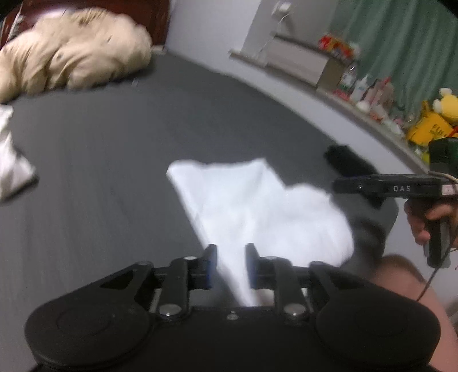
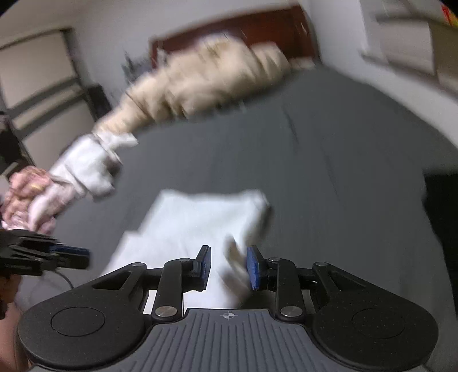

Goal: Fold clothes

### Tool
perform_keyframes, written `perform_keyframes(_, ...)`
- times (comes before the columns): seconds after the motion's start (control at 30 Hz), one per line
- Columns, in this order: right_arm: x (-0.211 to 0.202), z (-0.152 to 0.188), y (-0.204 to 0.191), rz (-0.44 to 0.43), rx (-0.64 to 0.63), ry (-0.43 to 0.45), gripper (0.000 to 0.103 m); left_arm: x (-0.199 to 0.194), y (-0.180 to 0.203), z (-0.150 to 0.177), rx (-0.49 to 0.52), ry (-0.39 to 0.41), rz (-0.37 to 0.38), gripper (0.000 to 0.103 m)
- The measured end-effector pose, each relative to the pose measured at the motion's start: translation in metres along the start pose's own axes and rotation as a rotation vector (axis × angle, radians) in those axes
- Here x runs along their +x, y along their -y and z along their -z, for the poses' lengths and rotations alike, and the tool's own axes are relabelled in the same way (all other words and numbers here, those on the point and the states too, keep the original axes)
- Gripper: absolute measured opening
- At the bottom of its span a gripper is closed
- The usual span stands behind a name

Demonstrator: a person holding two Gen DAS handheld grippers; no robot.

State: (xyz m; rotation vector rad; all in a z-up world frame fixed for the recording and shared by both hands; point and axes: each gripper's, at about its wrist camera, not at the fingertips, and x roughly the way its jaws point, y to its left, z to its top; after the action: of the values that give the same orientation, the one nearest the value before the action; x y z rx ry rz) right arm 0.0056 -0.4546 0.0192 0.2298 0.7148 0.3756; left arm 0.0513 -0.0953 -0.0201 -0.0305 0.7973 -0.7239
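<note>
White cloth [image 1: 252,206] sits low and centre in the left wrist view, spread over the dark grey bed sheet [image 1: 100,148], and a narrow tail of it runs down between the blue pads of the left gripper [image 1: 231,264]. Those pads stand a little apart with the fabric passing through the gap; blur hides whether they actually pinch it, so I can't call that one.

Over in the right wrist view, the same cloth [image 2: 189,226] fills the lower middle of the frame, and the right gripper [image 2: 229,267] has a bunched fold of it between its pads, again slightly parted, again too smeared to say if it's clamped.

Far right of the left view, a hand [image 1: 426,220] grips the handle of the other tool. Upper left, a beige duvet [image 1: 71,48] is heaped against the dark red headboard [image 1: 154,17]. A pale garment [image 1: 11,154] lies at the left edge, something small and black [image 1: 346,163] on the sheet to the right, and a shelf of bottles [image 1: 357,83] and a yellow plush toy [image 1: 438,117] along the wall.
</note>
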Motion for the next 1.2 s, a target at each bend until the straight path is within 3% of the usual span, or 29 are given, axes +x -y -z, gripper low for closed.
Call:
perform_keyframes(0.07, 0.005, -0.004, -0.010, -0.058, -0.014, 0.006, 0.028, 0.011, 0.006, -0.009, 0.002, 0.026, 0.020, 0.025)
perform_keyframes(0.2, 0.045, -0.002, -0.027, -0.035, -0.092, -0.046, 0.028, 0.046, 0.018, -0.021, 0.029, 0.037, 0.012, 0.025)
perform_keyframes(0.43, 0.084, 0.007, -0.009, 0.017, -0.012, -0.115, 0.028, 0.090, 0.005, -0.019, -0.018, -0.069, -0.057, 0.025)
perform_keyframes(0.67, 0.084, 0.015, 0.004, 0.031, 0.013, -0.100, 0.028, 0.085, -0.001, -0.013, -0.019, -0.055, -0.036, 0.026)
perform_keyframes(0.77, 0.072, 0.002, 0.003, 0.016, 0.038, -0.093, 0.028, 0.071, 0.003, -0.019, 0.014, -0.034, -0.064, 0.035)
perform_keyframes(0.97, 0.030, 0.005, -0.019, 0.002, -0.134, -0.053, 0.029, 0.029, 0.014, -0.007, 0.126, -0.010, -0.028, 0.040)
perform_keyframes(1.1, 0.024, 0.030, -0.035, 0.001, -0.252, -0.114, 0.030, 0.015, 0.030, 0.014, 0.205, -0.044, 0.049, 0.042)
perform_keyframes(1.2, 0.032, 0.044, -0.037, 0.028, -0.245, -0.170, 0.030, 0.023, 0.038, 0.029, 0.236, -0.089, 0.028, 0.042)
